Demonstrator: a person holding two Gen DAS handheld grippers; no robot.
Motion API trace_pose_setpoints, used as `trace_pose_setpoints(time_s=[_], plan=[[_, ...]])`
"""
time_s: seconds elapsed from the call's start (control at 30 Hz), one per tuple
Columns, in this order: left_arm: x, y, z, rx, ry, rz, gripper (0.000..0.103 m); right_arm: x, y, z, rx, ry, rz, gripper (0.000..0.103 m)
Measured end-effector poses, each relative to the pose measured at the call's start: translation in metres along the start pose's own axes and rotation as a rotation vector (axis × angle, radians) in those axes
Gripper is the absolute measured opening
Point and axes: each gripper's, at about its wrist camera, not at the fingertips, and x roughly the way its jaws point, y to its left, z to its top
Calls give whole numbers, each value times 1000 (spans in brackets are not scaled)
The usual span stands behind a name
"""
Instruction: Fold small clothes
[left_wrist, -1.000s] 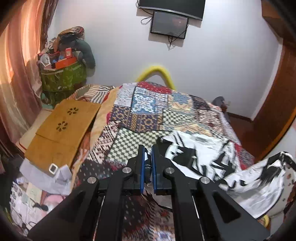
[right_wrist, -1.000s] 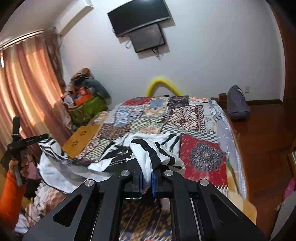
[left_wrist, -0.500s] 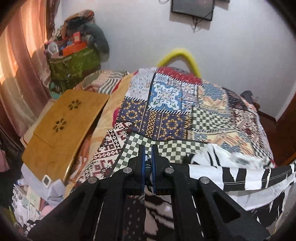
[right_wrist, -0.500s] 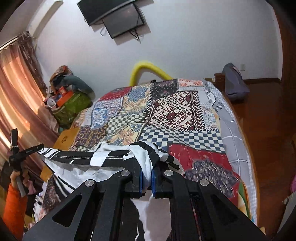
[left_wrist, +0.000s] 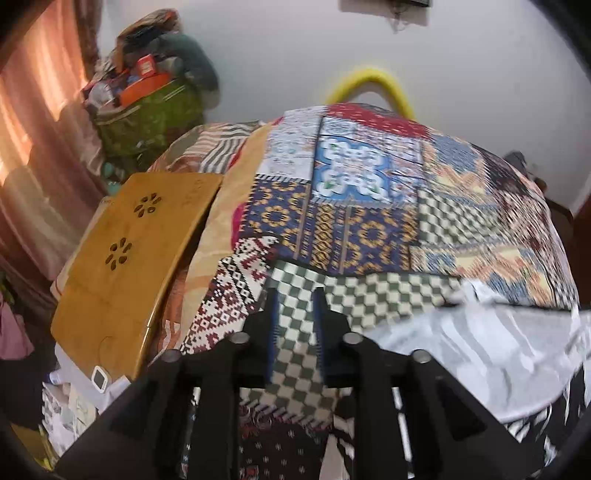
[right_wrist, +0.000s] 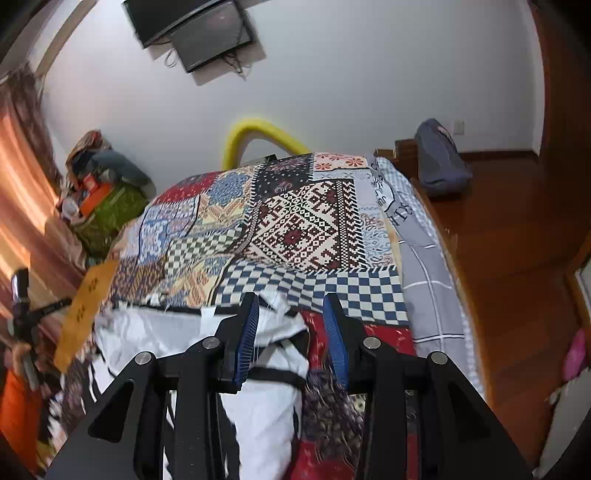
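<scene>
The left gripper hangs over the near edge of the bed, its jaws opening with only the quilt's green check showing between the blue pads. The black-and-white garment lies spread on the patchwork quilt just to its right, blurred. The right gripper is also opening, its pads parted a narrow way above a corner of the same garment, which lies loose between them, not pinched. A sleeve in orange shows at the left edge of the right wrist view. Beside the bed a wooden board with flower-shaped cut-outs leans on clutter. Further back, against the wall, a green bag stands stuffed, an orange box and bundled cloth heaped on top. A yellow tube arches behind the bed.
</scene>
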Motion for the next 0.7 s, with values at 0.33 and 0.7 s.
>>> trace_pose_setpoints(time_s=[0.33, 0.7], plan=[[-18, -73, -78, 239, 90, -145, 68, 20, 63, -62, -205, 135, 55, 39], [23, -135, -84, 344, 159, -86, 89, 98, 118, -81, -447, 306, -5, 39]])
